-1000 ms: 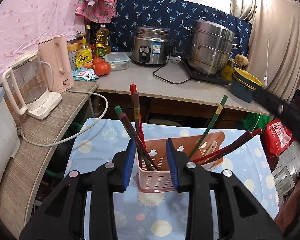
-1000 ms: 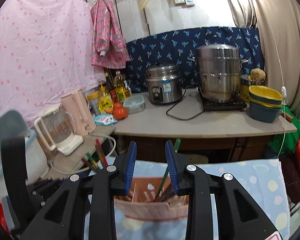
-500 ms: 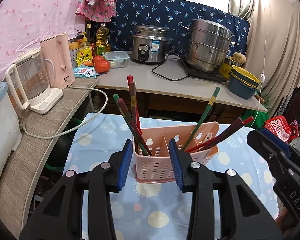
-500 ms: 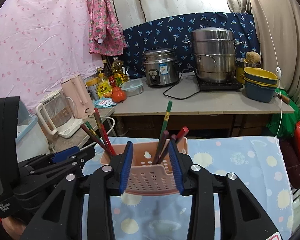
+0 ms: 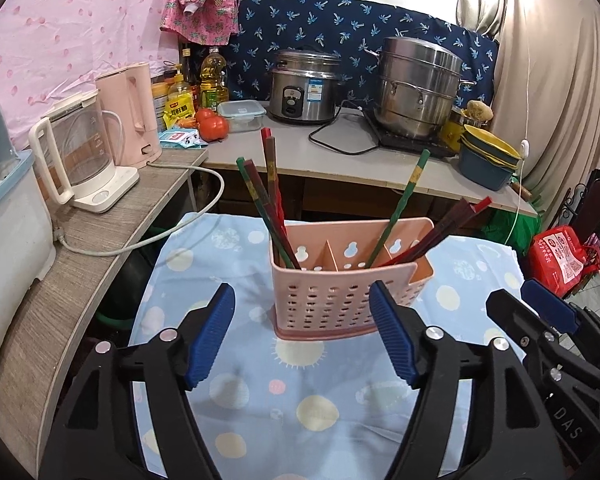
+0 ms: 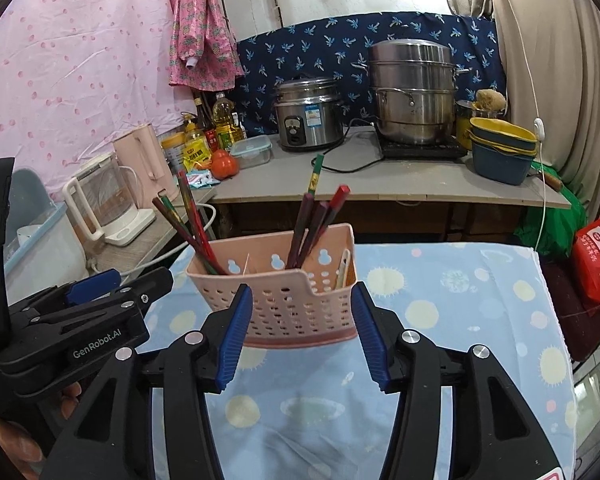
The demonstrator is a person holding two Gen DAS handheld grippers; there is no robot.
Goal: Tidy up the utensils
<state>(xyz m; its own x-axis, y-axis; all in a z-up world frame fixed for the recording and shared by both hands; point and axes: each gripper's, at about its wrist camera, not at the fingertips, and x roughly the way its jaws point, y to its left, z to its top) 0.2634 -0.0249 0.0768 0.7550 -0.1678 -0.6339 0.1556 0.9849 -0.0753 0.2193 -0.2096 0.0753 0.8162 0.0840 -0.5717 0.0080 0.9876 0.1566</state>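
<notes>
A pink perforated utensil basket (image 5: 340, 292) stands on the blue dotted tablecloth (image 5: 300, 392); it also shows in the right wrist view (image 6: 296, 308). Several red, brown and green chopsticks (image 5: 268, 200) lean in its left compartment, and several more (image 5: 440, 232) in its right one. A pale utensil (image 6: 343, 270) lies in the basket's right end. My left gripper (image 5: 302, 336) is open and empty, just in front of the basket. My right gripper (image 6: 302, 338) is open and empty, also in front of it. Each gripper shows at the edge of the other's view.
A side shelf on the left holds a glass kettle (image 5: 80, 160) and a pink kettle (image 5: 134, 114) with a trailing cord. The counter behind carries a rice cooker (image 5: 304, 86), a steel steamer (image 5: 418, 86), stacked bowls (image 5: 486, 160), tomatoes and bottles. A red bag (image 5: 562, 258) lies at right.
Both grippers have pulled back from the basket and lowered, and their jaws have opened wide. The basket and chopsticks stay in place.
</notes>
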